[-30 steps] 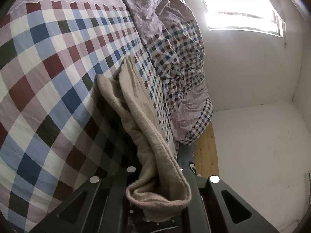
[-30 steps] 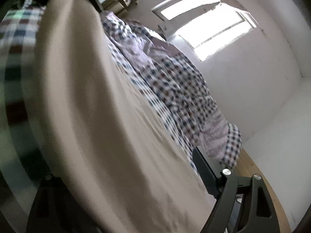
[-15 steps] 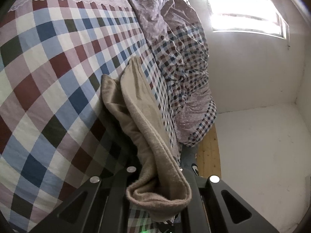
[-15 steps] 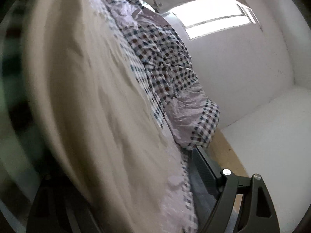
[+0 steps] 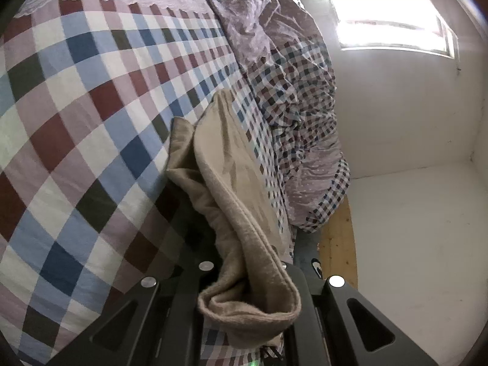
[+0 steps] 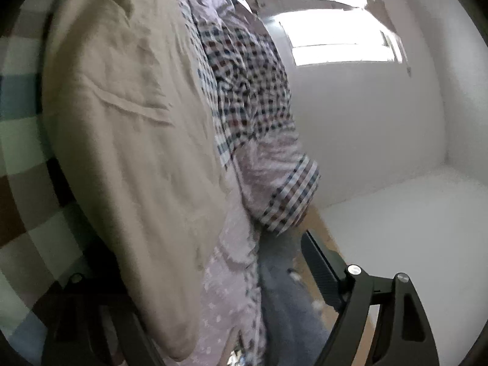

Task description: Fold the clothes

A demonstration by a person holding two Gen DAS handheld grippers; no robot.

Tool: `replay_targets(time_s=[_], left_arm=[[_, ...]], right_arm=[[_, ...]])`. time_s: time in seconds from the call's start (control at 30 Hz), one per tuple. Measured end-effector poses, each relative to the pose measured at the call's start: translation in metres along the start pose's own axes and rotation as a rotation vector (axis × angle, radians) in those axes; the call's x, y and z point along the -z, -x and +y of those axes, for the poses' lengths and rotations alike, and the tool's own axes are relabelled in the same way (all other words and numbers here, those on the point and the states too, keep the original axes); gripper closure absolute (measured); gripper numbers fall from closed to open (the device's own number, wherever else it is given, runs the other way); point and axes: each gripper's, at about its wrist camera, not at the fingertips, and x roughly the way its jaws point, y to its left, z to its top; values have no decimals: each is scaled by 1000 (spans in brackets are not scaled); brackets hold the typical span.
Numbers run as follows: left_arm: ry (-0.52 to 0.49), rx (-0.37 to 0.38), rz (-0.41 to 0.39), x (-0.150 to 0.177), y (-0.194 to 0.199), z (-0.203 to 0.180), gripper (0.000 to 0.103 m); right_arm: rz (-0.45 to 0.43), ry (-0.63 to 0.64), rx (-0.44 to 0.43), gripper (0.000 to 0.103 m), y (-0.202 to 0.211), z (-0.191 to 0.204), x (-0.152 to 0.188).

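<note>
A beige knitted garment [image 5: 225,158] lies on the checkered bed sheet [image 5: 76,106], and its thick hem runs down into my left gripper [image 5: 244,277]. That gripper is shut on the bunched hem. In the right wrist view the same beige garment [image 6: 131,122] fills the left half, blurred, with a seam across it. My right gripper [image 6: 207,289] stands open with its jaws wide apart. The cloth hangs in front of its left finger and hides most of it. The right finger [image 6: 323,271] is bare.
A rumpled small-check duvet [image 5: 292,91] with lilac lace is heaped along the bed's far side, beneath a bright window [image 5: 390,33]. White walls and a strip of wooden floor [image 5: 338,244] lie beyond. Blue-grey denim [image 6: 283,305] shows below the bed edge.
The right gripper has swung, so the window and duvet moved across its view and the beige cloth now shows a seam. The left gripper still holds the hem, shifted slightly.
</note>
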Motion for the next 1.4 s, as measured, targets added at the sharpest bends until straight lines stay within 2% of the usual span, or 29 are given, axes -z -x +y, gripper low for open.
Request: replay_targets(time_s=[0.03,0.2,0.33,0.43,0.47,0.63,0.8,1.0,1.2,1.4], left_arm=[[3,-6,0,0,0,2,97],[-4,-29,1,3,1,5,97],[-13,-42,1,6,1,5,97],[-15,-38,0,7,3,6,97],[-17,-35,0,8,4,6,97],[-25,-23,-2,11,7,5,97],[-48,-11,-5,16,12,0,97],[-131,26,-66,29,35,-44,97],[-173,122,-141,41,84,-101,98],[-224,182,-188,55,134,-167,97]], right_arm=[[-7,8,0,24,3,3,1],[-31,63,-6,54,13,19,0],[-24,65,-34,64,11,21,-1],[-22,84,-69,89,12,25,-2],[-20,90,-82,101,13,26,-2],[-11,67,-159,100,12,15,-2],[-19,2,-188,101,14,-17,-6],[-31,-102,-186,101,20,-85,-21],[-43,-183,-165,101,44,-165,-32],[-38,-272,-170,101,77,-251,-38]])
